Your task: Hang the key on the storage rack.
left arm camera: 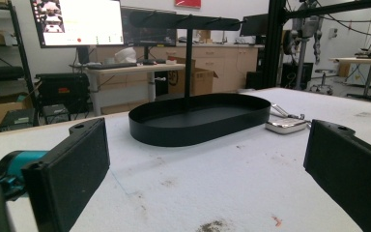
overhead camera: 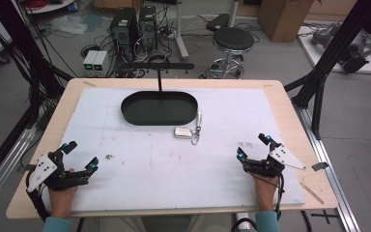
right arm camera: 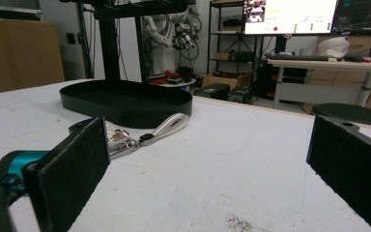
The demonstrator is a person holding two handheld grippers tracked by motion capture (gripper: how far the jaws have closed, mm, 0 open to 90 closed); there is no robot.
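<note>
A black oval tray (overhead camera: 158, 107) with an upright T-shaped stand (overhead camera: 160, 72) sits at the far middle of the white mat. Just in front of its right end lies a white key fob (overhead camera: 183, 132) with a metal ring and a white strap (overhead camera: 199, 117). My left gripper (overhead camera: 81, 156) rests open at the near left, nothing between its jaws; its view shows the tray (left arm camera: 198, 118) and the fob (left arm camera: 285, 125) ahead. My right gripper (overhead camera: 253, 146) rests open at the near right, also empty, facing the strap (right arm camera: 170, 125) and the tray (right arm camera: 125, 102).
The white mat (overhead camera: 174, 159) covers most of the wooden table (overhead camera: 290, 104). Black frame posts (overhead camera: 328, 53) stand at the table's left and right sides. A stool (overhead camera: 232, 43) and computer towers (overhead camera: 133, 29) are on the floor behind the table.
</note>
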